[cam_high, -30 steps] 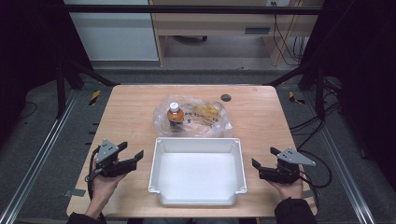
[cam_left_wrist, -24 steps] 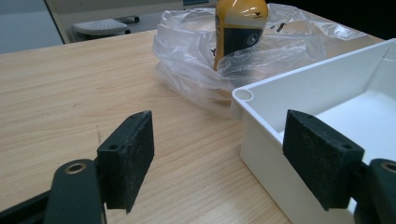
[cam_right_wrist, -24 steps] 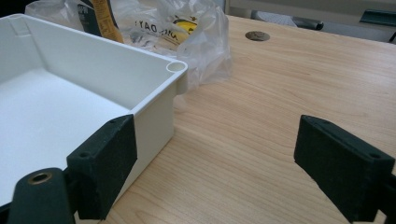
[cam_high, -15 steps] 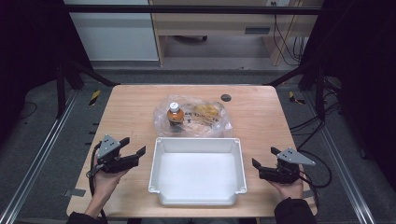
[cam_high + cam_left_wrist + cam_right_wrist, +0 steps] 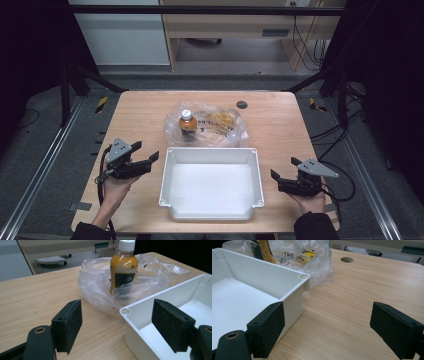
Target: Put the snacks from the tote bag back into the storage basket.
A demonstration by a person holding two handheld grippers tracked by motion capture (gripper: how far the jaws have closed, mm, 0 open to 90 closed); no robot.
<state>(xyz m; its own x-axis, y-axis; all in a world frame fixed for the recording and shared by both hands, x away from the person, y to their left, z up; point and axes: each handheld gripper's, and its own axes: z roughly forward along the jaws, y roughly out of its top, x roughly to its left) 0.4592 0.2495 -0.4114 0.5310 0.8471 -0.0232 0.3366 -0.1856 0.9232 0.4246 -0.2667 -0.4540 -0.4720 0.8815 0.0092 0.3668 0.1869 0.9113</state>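
Both grippers are just parked either side of the bin point(image 5: 210, 182) on the desk point(image 5: 142, 112), nothing in them. Left gripper point(image 5: 149, 161) has its jaws spread wide, sitting just off the bin's left wall; straight ahead of it and a bit right is the bottle point(image 5: 123, 265), upright with a white cap, standing in a crumpled clear bag point(image 5: 97, 287) that touches the bin's far rim. Right gripper point(image 5: 276, 179) is wide apart too, just off the bin's right wall, with the bag point(image 5: 312, 260) ahead to its left, past the bin corner.
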